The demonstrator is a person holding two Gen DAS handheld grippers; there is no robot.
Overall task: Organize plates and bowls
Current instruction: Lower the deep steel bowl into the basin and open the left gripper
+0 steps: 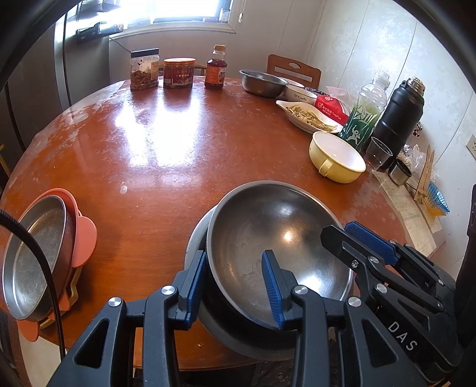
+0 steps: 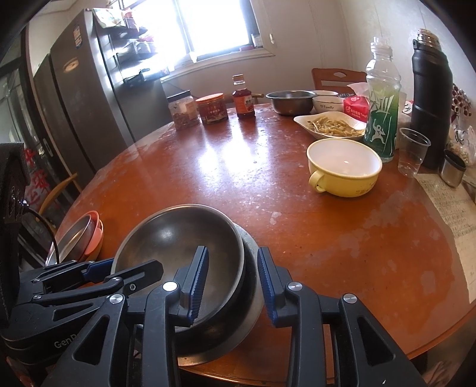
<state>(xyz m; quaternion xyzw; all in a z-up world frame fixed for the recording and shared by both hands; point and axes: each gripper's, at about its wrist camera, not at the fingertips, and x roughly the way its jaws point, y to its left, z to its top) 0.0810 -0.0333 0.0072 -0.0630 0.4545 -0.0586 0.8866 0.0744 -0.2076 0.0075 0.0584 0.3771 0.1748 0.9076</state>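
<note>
Round table [image 1: 166, 143] w/ steel bowl [image 1: 276, 232], both hand-held grippers [image 1: 235, 285] [image 2: 232, 282] unclenched astride rim, lower dish [image 2: 253, 297] mostly hidden

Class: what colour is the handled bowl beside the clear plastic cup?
The handled bowl is pale yellow outside, white inside; clearest in the right wrist view.

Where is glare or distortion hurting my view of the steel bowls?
Left wrist view: window blown out, its reflection washing the table; small highlight inside the top steel bowl. Right wrist view: window overexposed, bowl interior dim but readable. Both views: fisheye bends the edges, dark vignette in the corners.
</note>
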